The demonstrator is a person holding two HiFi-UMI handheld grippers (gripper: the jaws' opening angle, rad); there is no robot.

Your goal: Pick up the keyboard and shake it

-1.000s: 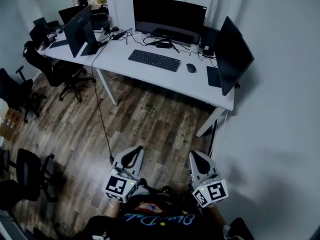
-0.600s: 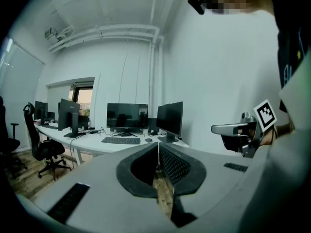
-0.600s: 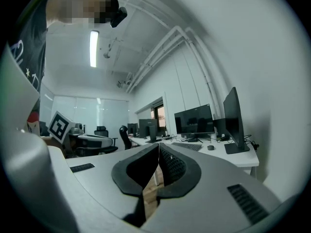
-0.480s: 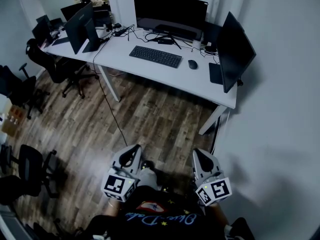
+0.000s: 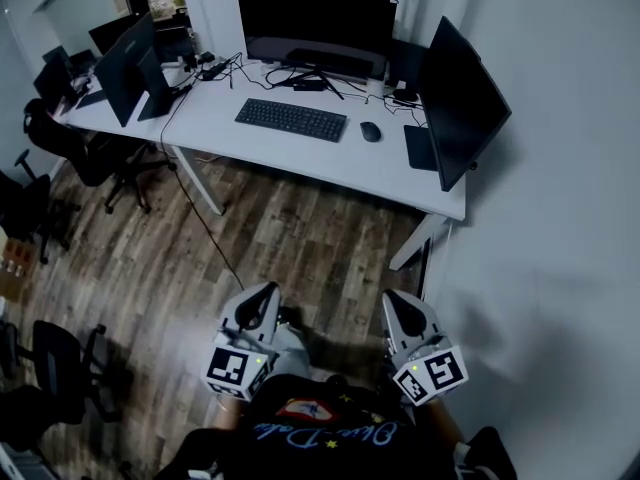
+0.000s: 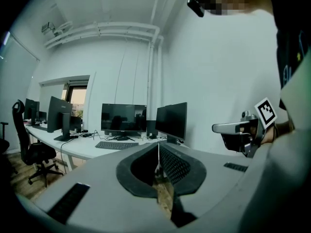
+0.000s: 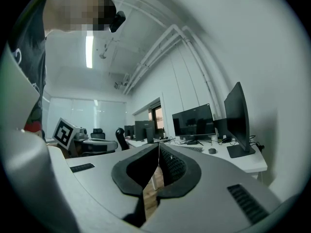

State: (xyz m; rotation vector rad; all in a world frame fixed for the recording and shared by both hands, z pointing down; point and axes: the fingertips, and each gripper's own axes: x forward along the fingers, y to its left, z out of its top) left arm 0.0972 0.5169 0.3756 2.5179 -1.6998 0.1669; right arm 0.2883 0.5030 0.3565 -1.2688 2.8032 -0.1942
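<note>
The grey left gripper [image 6: 158,153] and the grey right gripper [image 7: 159,155] are both seen fully closed, pads pressed together, with nothing held between them. They are carried side by side above the brown wood-plank floor [image 5: 262,240]. The flat black keyboard [image 5: 291,120] is found well apart from them on the long white desk [image 5: 318,158], in front of a wide black curved monitor [image 5: 315,26], with a small black mouse [image 5: 370,132] near its right end.
</note>
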